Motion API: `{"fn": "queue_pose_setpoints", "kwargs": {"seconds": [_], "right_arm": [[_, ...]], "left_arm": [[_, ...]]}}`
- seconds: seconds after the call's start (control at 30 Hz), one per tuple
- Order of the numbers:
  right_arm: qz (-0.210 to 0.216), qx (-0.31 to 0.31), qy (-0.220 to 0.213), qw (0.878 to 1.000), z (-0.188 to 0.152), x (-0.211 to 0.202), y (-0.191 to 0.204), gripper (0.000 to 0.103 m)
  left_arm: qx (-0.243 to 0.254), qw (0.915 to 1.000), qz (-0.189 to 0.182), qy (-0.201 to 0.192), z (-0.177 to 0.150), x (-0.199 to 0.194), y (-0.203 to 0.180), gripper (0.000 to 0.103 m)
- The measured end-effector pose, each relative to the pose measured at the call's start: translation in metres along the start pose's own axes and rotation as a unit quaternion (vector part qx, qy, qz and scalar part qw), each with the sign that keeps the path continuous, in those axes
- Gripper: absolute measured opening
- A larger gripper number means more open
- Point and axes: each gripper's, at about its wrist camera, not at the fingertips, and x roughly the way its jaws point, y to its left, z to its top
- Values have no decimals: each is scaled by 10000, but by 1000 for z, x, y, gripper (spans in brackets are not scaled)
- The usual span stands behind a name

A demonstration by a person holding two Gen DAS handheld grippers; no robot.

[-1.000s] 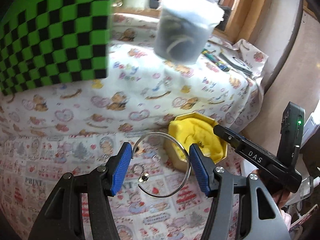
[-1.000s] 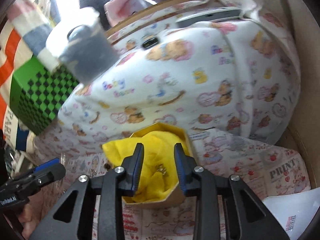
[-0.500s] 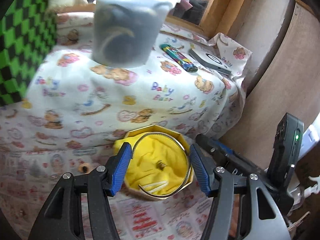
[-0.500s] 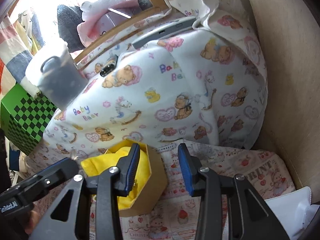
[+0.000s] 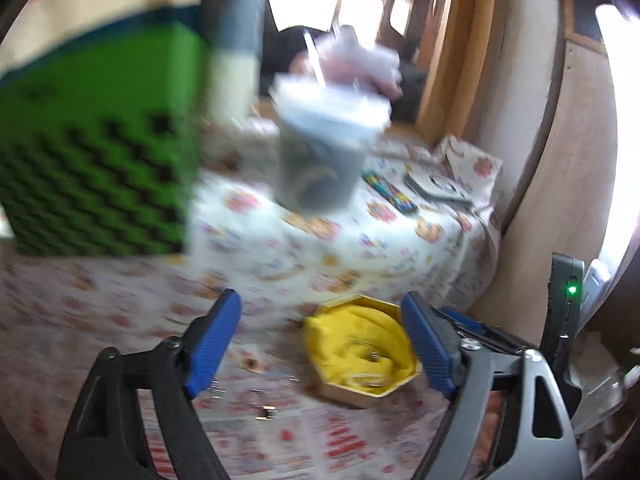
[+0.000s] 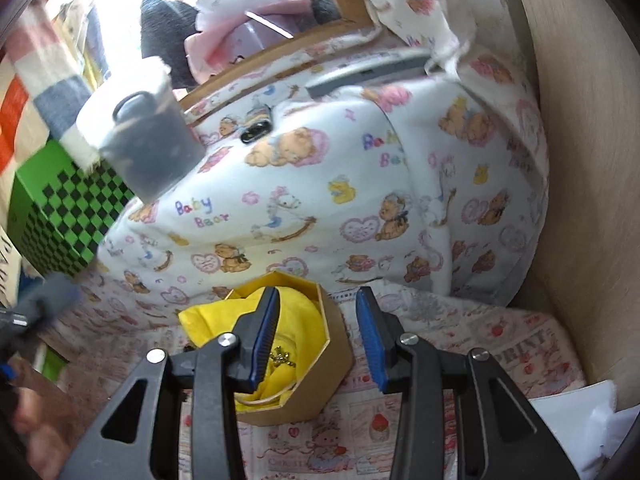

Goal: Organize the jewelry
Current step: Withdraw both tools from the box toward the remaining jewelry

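A hexagonal cardboard box [image 5: 362,394] lined with yellow cloth [image 5: 352,336] sits on the printed cloth; a thin bangle and small gold pieces lie inside it. My left gripper [image 5: 324,344] is open and empty, raised to the left of the box; this view is blurred. Small loose jewelry pieces [image 5: 267,413] lie on the cloth below it. In the right wrist view my right gripper [image 6: 318,340] is open, its jaws either side of the box's near wall [image 6: 320,376], with a gold piece [image 6: 282,358] and the bangle [image 6: 264,400] inside.
A raised mound under teddy-bear cloth [image 6: 320,200] stands behind the box. On it are a grey plastic tub [image 5: 320,164], a phone [image 6: 372,70] and a coloured pen [image 5: 390,192]. A green checkered box [image 5: 96,172] stands at the left. A wooden wall [image 6: 580,160] closes the right.
The left gripper let go of the bangle into the yellow box, opened wide and pulled back to the left. The right gripper opened a little around the box's wall.
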Motion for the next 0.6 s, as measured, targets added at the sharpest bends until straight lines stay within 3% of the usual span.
{"fn": "queue_pose_setpoints", "kwargs": {"seconds": [0.2, 0.3, 0.47, 0.6], "right_arm": [[-415, -857, -340, 9949, -5, -11, 28, 40], [-499, -1315, -521, 9887, -13, -20, 46, 43], [-309, -1641, -592, 9842, -26, -33, 71, 47], [-226, -1744, -630, 9824, -35, -42, 85, 53]], "left_arm": [[418, 9939, 621, -811, -11, -47, 7, 99], [452, 9905, 763, -1052, -20, -66, 17, 102], [155, 9900, 831, -1128, -36, -83, 45, 102], [288, 9853, 1229, -1152, -50, -85, 66, 102]]}}
